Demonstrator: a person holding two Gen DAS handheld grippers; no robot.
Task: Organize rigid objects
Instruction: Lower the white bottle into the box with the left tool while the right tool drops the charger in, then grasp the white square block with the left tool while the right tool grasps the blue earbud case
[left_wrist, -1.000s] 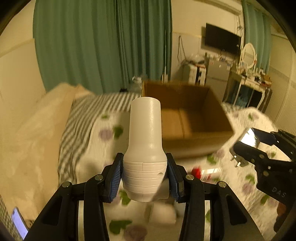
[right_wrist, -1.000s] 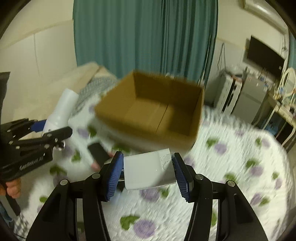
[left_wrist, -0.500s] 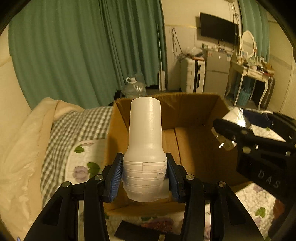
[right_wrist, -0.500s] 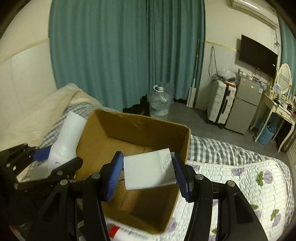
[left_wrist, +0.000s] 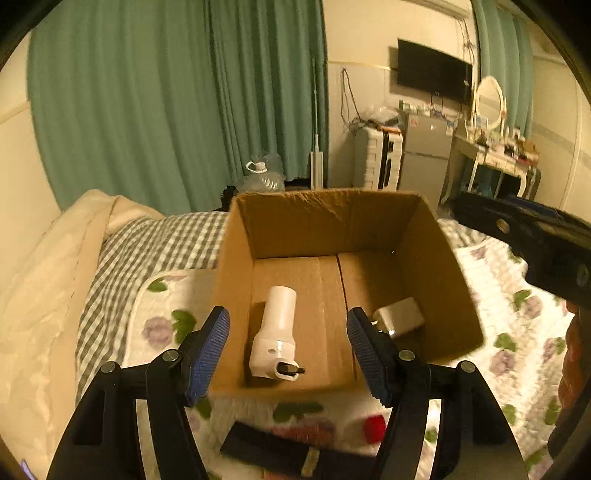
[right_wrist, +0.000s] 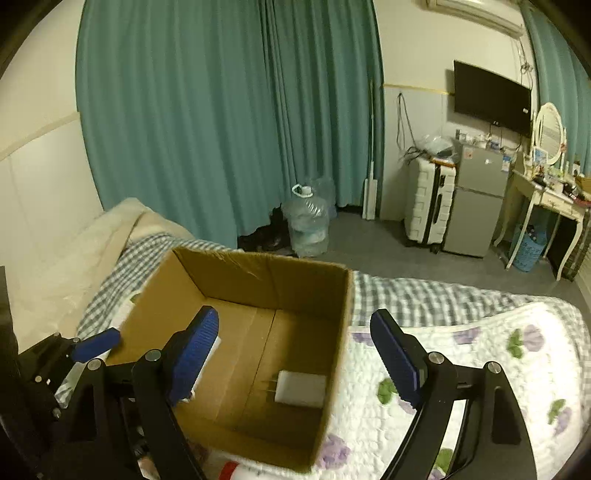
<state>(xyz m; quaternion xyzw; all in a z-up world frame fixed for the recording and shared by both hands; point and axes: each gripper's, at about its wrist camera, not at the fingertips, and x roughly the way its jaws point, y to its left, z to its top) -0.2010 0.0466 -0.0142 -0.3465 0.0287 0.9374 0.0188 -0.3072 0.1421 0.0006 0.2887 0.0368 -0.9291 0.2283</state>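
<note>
So there's one cardboard box (left_wrist: 332, 221) sitting on the bed (right_wrist: 480, 350), and it's got two things in it: one white bottle-shaped piece (left_wrist: 275, 328) lying on its side on the left, and one white plug adapter (right_wrist: 301, 388) by the right wall. Both hand-held grippers, left (left_wrist: 288, 349) and right (right_wrist: 295, 354), are spread wide above the box with nothing in them.

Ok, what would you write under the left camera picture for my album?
Open left gripper above a cardboard box holding a white bottle and charger.

Bottle (left_wrist: 275, 330) and charger (left_wrist: 399, 316) inside box (left_wrist: 332, 218)
</note>
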